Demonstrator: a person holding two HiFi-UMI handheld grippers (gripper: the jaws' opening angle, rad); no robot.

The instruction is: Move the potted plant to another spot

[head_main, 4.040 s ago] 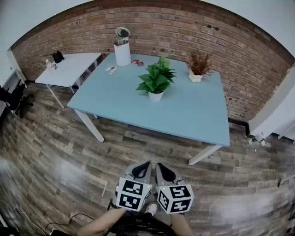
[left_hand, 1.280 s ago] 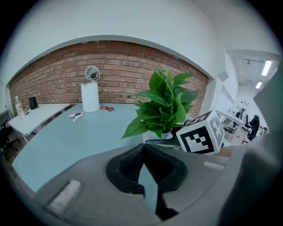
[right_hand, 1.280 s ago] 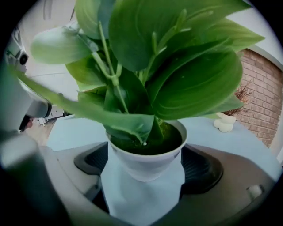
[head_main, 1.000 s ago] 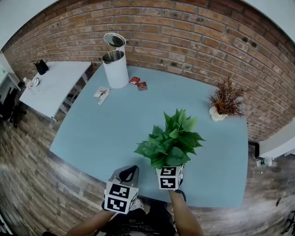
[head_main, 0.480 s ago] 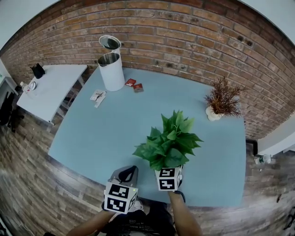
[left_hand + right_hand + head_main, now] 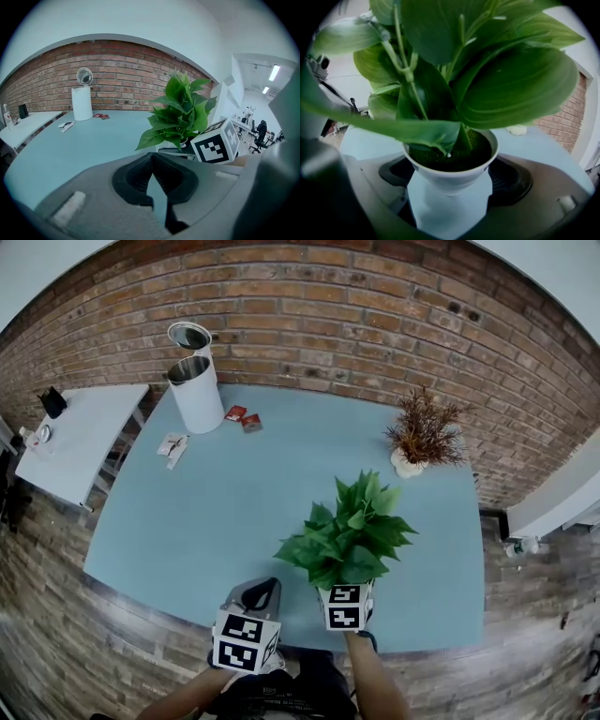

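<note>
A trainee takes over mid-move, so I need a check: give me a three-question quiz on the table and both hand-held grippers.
1. True or false: the left hand-held gripper holds the pot.
2. What stands at the table's far left corner? A) laptop B) bin C) lamp
3. Fill in: the right hand-held gripper is shut on the ____.
Key: 1 false, its jaws are together and empty. 2 B. 3 pot.
</note>
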